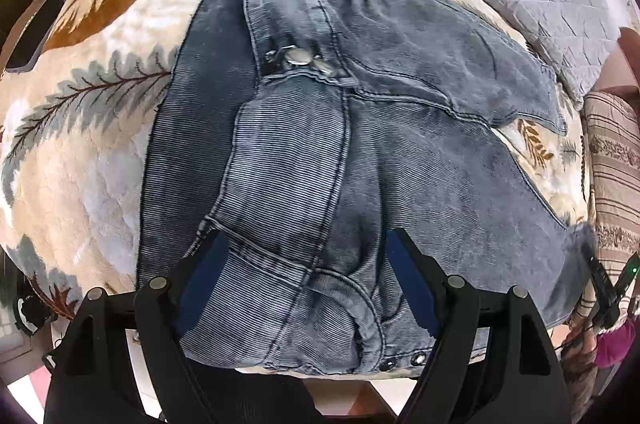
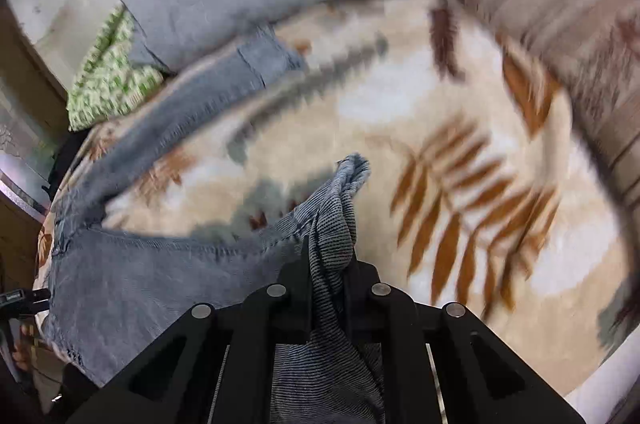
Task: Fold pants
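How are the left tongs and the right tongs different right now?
The left tongs are open wide; the right tongs are shut. The left tongs hover over the pants' waist, gripping nothing; the right tongs pinch a bunch of pants cloth. Both are black and point down at the blanket.

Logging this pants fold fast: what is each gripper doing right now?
Left gripper: open, above the pants near the waistband, gripping nothing.
Right gripper: shut on a bunched piece of the pants.
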